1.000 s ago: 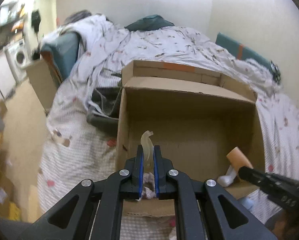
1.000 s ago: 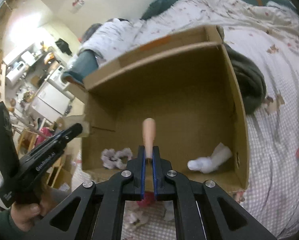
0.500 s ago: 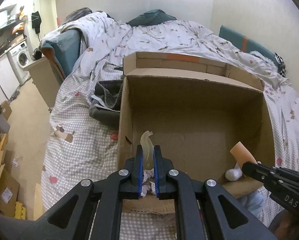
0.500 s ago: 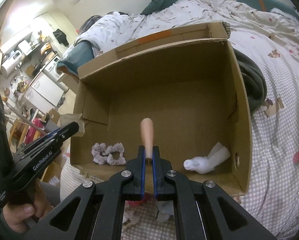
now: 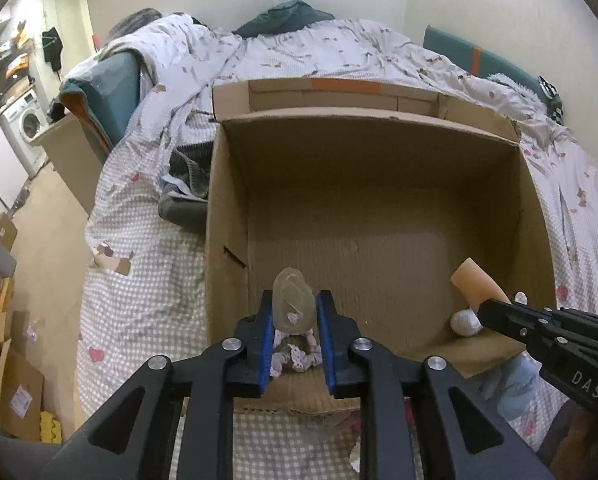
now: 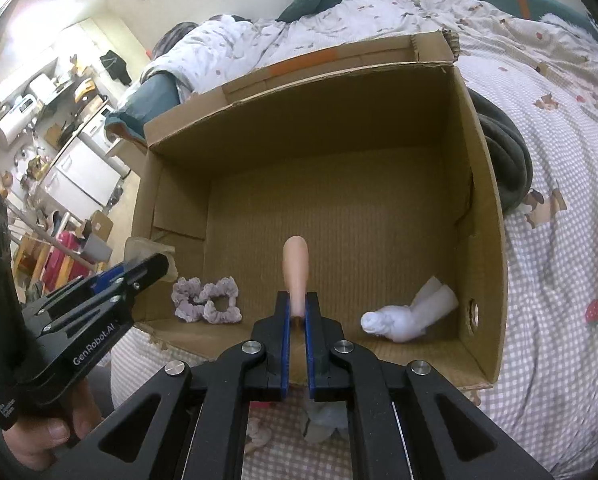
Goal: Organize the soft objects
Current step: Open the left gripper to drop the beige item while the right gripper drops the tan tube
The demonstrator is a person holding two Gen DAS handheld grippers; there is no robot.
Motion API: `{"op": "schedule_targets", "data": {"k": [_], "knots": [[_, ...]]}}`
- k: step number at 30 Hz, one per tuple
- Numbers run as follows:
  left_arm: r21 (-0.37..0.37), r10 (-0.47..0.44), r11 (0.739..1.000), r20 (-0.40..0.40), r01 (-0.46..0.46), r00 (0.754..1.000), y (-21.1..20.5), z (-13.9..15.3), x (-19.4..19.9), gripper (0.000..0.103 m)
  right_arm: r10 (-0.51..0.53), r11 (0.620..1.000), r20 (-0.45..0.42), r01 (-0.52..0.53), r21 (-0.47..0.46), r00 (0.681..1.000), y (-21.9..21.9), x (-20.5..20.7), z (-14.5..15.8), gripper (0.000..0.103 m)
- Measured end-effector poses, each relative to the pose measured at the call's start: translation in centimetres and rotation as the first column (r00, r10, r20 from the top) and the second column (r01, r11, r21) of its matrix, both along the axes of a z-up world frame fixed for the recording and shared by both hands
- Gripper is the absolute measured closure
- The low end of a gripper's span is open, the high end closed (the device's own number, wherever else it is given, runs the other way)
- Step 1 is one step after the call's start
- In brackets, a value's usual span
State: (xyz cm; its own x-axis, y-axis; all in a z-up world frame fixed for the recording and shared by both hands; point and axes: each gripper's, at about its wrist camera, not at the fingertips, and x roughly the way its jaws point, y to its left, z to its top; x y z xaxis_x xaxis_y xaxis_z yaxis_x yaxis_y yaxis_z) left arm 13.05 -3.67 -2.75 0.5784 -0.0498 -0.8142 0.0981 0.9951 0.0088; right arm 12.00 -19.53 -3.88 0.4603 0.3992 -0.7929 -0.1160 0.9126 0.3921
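Note:
An open cardboard box (image 5: 379,168) (image 6: 319,120) stands on the bed. My left gripper (image 5: 295,308) (image 6: 159,264) hangs over the box's near left corner. Its jaws are opening, and a translucent soft piece (image 5: 293,302) has sprung wide between the pads and still fills the gap. Beneath it, lilac scrunchies (image 5: 295,354) (image 6: 205,304) lie on the box floor. My right gripper (image 6: 297,312) (image 5: 487,308) is shut on a peach soft tube (image 6: 295,276) (image 5: 475,284) over the near right part. A white balled sock (image 6: 407,318) (image 5: 465,322) lies in the near right corner.
A dark grey garment (image 5: 187,184) lies against the box's left wall; another dark garment (image 6: 503,160) lies by the right wall. A checked quilt (image 5: 147,288) covers the bed. A hand (image 6: 51,440) holds the left gripper. Small fabric items (image 6: 323,424) lie on the bed before the box.
The left jaws have parted and the translucent piece, pinched flat before, has widened into an oval. Both grippers have sunk closer to the box. The right grip is unchanged.

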Motion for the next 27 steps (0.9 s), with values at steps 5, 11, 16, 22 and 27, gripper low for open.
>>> {"op": "schedule_targets", "data": {"k": [5,11,16,22,27], "knots": [[0.013,0.003,1.0,-0.014,-0.002,1.0,-0.2,-0.3,0.0,0.063,0.003,1.0,0.019,-0.003,-0.008,1.0,0.3,-0.1,0.2,0.095],[0.038,0.004,0.999,0.019,-0.005,1.0,-0.5,0.2,-0.4,0.038,-0.032,0.999,0.027,0.032,0.002,0.999,-0.2,0.1,0.3,0.029],[0.042,0.013,0.999,0.007,-0.013,1.0,-0.5,0.1,-0.3,0.037,-0.091,0.996,0.074,0.091,0.008,0.993,-1.2,-0.2,0.9,0.014],[0.037,0.025,0.999,0.009,-0.025,1.0,-0.3,0.2,-0.2,0.037,-0.135,0.99,0.012,0.135,0.043,0.991,-2.3,0.1,0.0,0.014],[0.044,0.007,0.999,0.006,-0.007,1.0,-0.4,-0.2,-0.4,0.037,-0.13,0.991,0.024,0.129,0.033,0.991,-2.1,-0.1,0.2,0.014]]}}
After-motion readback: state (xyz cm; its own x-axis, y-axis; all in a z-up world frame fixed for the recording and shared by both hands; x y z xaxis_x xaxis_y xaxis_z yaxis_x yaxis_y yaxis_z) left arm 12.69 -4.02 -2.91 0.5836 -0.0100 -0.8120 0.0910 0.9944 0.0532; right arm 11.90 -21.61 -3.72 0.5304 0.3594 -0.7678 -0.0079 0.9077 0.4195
